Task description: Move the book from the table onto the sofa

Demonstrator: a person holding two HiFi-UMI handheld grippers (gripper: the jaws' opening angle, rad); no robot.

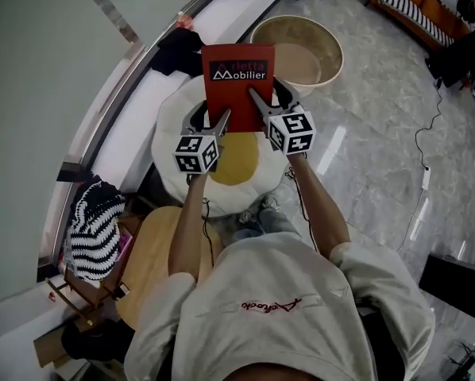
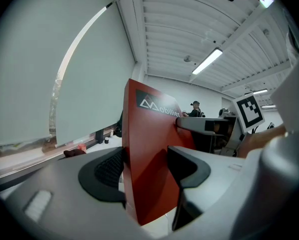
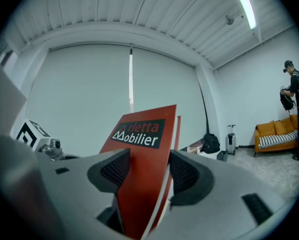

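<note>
The red book (image 1: 237, 82) hides the 12 o'clock part of the white cushion (image 1: 167, 145), and its lower corners vanish inside the left gripper (image 1: 214, 114) and right gripper (image 1: 268, 95). The orange settee (image 1: 416, 2) at 1 o'clock is cut off.

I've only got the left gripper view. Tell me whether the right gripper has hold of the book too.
Observer: It does. In the right gripper view the right gripper is shut on the red book, one jaw on each cover.
Operator: Tell me what's beneath the book.
Observer: In the head view the book shows over a white round cushion with a yellow centre.
Operator: Find me a sofa.
Observer: An orange sofa stands by the far wall, at the right of the right gripper view.
</note>
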